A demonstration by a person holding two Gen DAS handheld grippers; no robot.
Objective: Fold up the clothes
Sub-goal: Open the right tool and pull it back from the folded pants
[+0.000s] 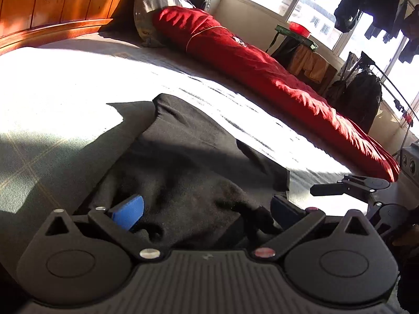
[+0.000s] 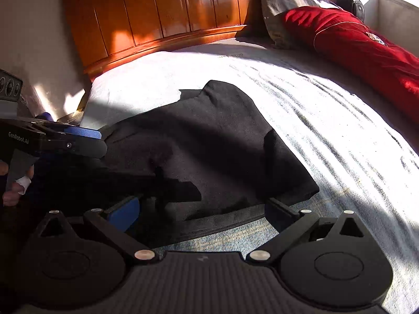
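A black garment point(image 1: 183, 162) lies partly folded on the pale bed sheet point(image 1: 65, 86), half in shadow. My left gripper point(image 1: 207, 213) is open low over the near part of the garment, with the cloth bunched between its wide-apart blue pads point(image 1: 128, 214). My right gripper point(image 2: 201, 213) is open as well, at the garment's point(image 2: 214, 130) near hem, with cloth and a strip of sheet point(image 2: 340, 120) between its fingers. In the right wrist view the left gripper point(image 2: 78, 141) is at the garment's left edge, held by a hand point(image 2: 15, 185). In the left wrist view the right gripper point(image 1: 348, 184) shows at the right.
A rolled red quilt point(image 1: 262, 70) runs along the far side of the bed, with a grey pillow point(image 1: 154, 2) at its head. The wooden headboard point(image 2: 170, 13) stands behind. Clothes racks and hanging laundry point(image 1: 366, 7) fill the window side.
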